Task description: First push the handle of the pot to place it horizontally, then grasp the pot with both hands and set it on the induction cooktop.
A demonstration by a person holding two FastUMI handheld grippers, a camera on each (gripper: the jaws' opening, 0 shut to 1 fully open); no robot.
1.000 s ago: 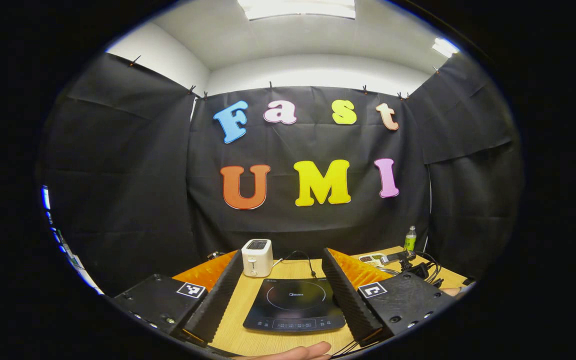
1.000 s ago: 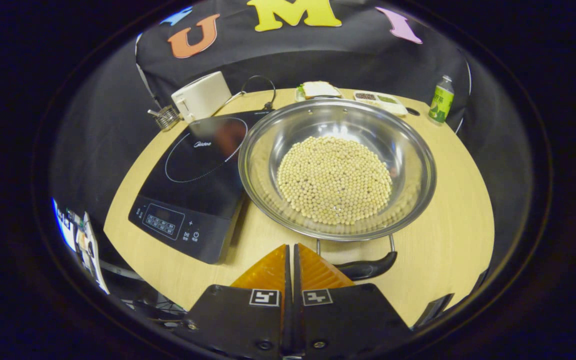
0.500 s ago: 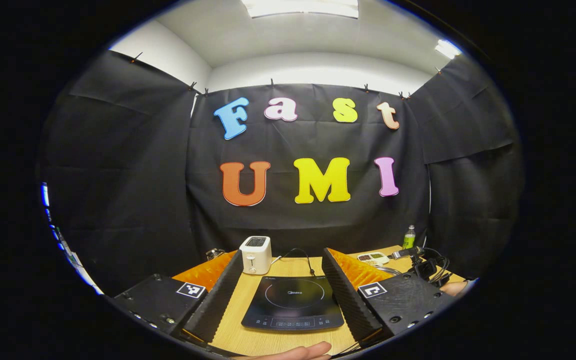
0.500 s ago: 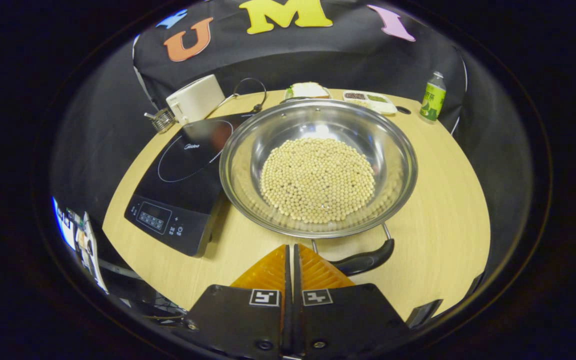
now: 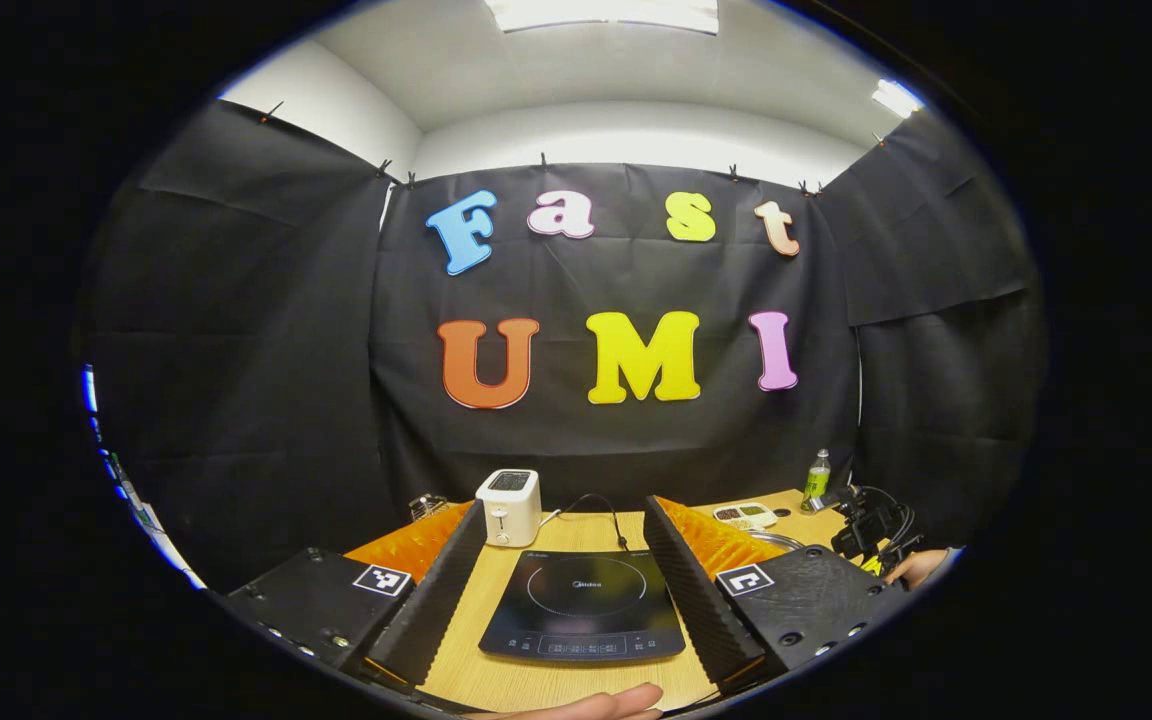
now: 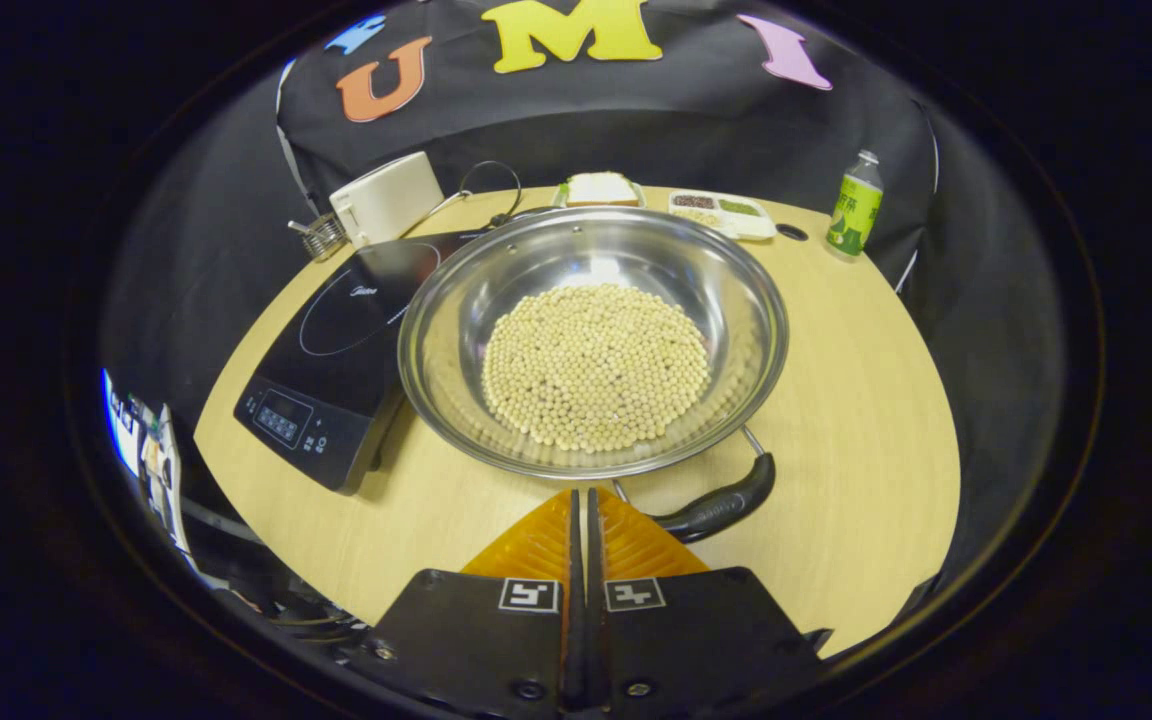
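A wide steel pot (image 6: 556, 258) holding pale beans (image 6: 596, 365) sits on the wooden table, its left rim over the edge of the black induction cooktop (image 6: 336, 330). Its black handle (image 6: 721, 508) points toward me, slanting up to the right. My right gripper (image 6: 581, 495) is shut with nothing in it, tips just left of the handle's near end; contact cannot be told. My left gripper (image 5: 564, 503) stands open above the cooktop (image 5: 584, 605), which lies between its fingers. A sliver of the pot rim (image 5: 779, 541) shows to its right.
A white toaster (image 6: 386, 197) and a small wire rack (image 6: 321, 237) stand behind the cooktop. A plate with bread (image 6: 599, 187), a snack tray (image 6: 721, 210) and a green bottle (image 6: 856, 205) line the far edge. A fingertip (image 5: 596, 703) shows at the left gripper view's bottom.
In the right gripper view the pot and cooktop have slid left, and the handle now slants up to the right. The left gripper view barely changed.
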